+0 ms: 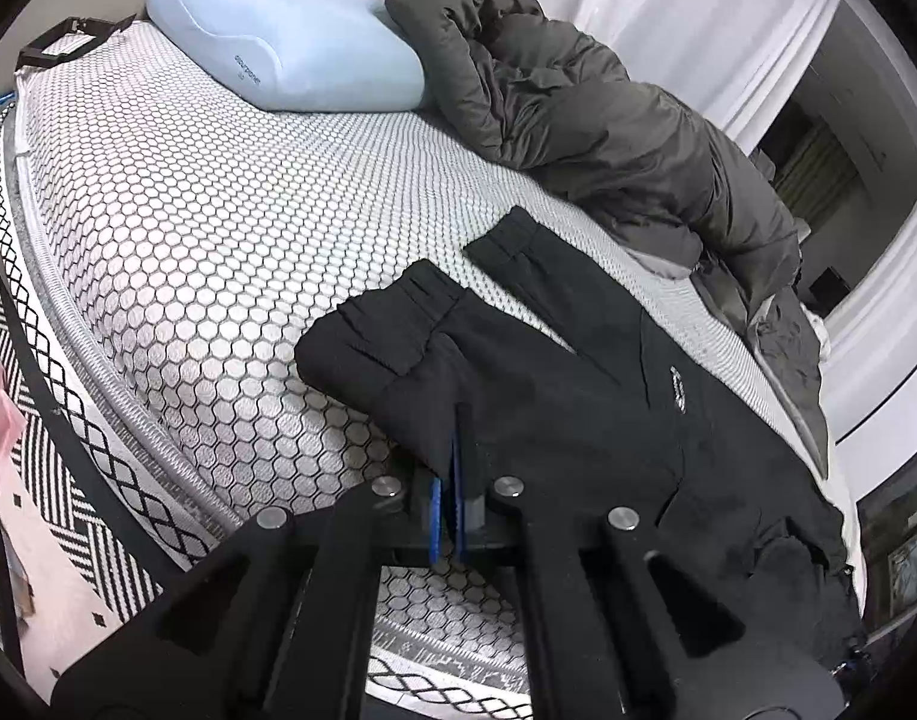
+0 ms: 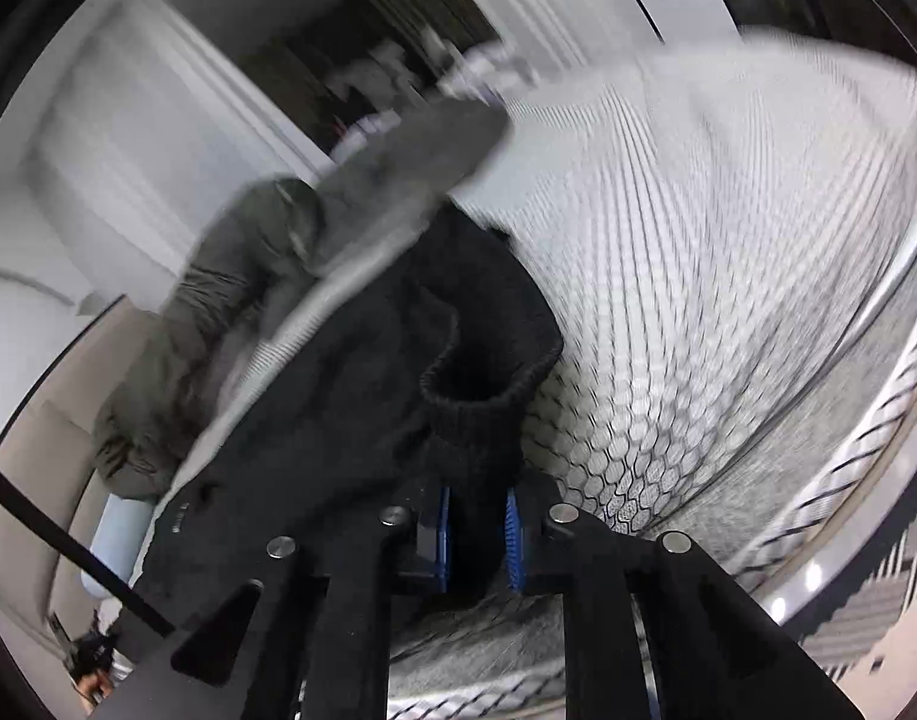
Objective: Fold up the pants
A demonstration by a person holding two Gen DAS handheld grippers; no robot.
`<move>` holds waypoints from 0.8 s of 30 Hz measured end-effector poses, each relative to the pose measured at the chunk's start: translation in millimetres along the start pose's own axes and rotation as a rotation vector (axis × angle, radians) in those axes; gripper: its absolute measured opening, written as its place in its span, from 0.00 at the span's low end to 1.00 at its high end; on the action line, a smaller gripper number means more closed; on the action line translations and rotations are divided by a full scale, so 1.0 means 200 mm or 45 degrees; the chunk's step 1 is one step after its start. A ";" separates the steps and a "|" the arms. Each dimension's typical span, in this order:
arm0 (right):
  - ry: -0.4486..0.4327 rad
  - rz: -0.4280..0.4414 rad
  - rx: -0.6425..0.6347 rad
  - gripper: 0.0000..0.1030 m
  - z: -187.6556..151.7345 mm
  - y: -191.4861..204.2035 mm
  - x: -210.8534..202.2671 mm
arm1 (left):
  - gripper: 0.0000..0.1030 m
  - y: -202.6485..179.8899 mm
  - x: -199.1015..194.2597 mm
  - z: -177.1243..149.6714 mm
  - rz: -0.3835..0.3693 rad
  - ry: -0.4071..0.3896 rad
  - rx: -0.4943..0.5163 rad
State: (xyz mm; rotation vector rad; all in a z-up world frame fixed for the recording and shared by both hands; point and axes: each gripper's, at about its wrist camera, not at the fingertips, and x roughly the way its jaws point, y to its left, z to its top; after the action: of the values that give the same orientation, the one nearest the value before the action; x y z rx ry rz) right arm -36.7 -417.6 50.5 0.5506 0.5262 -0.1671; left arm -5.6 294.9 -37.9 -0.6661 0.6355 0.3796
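Starting at the left of the left wrist view, a black-and-white patterned rug (image 1: pixel 68 546) lies below the edge of the mattress (image 1: pixel 176 252), whose cover carries a honeycomb print. A pale blue pillow (image 1: pixel 284 54) sits at the far end of the mattress, touching a crumpled grey duvet (image 1: pixel 584 120) that runs along its right side. Nearer the camera the black pants (image 1: pixel 554 396) lie spread on the mattress, two elastic cuffs pointing away and a small white logo on the right leg. The left hand-held gripper (image 1: pixel 449 480) has its blue pads pressed together on an edge of the pants' fabric at the near side.

Only this view shows the pillow whole, the rug and the pants laid out; the right wrist view is streaked by motion blur and shows them from another angle. There, the duvet (image 2: pixel 230 294) is at left, with a sliver of the pillow (image 2: pixel 119 534) below it. The pants (image 2: pixel 350 420) fill the centre, bunched, with a ribbed cuff (image 2: pixel 488 384) standing open just ahead of the fingers. The right hand-held gripper (image 2: pixel 479 531) is clamped on the knit fabric below that cuff, blue pads against both sides of it. To the right the mattress (image 2: pixel 728 276) sweeps away in blur.
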 end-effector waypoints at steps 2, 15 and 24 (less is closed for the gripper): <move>0.070 -0.032 0.020 0.12 -0.02 -0.06 0.03 | 0.00 0.02 0.04 -0.01 -0.003 0.032 -0.009; -0.088 -0.004 -0.091 0.12 0.23 0.24 -0.08 | 0.00 -0.23 -0.05 0.25 -0.041 -0.091 0.113; -0.224 -0.176 -0.172 0.12 0.66 0.60 0.23 | 0.00 -0.57 0.24 0.71 -0.008 -0.048 0.141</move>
State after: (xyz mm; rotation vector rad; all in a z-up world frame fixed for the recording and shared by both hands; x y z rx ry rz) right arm 94.4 -388.1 176.3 0.3636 0.4008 -0.3061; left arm 148.8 312.8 68.6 -0.5544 0.6137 0.3478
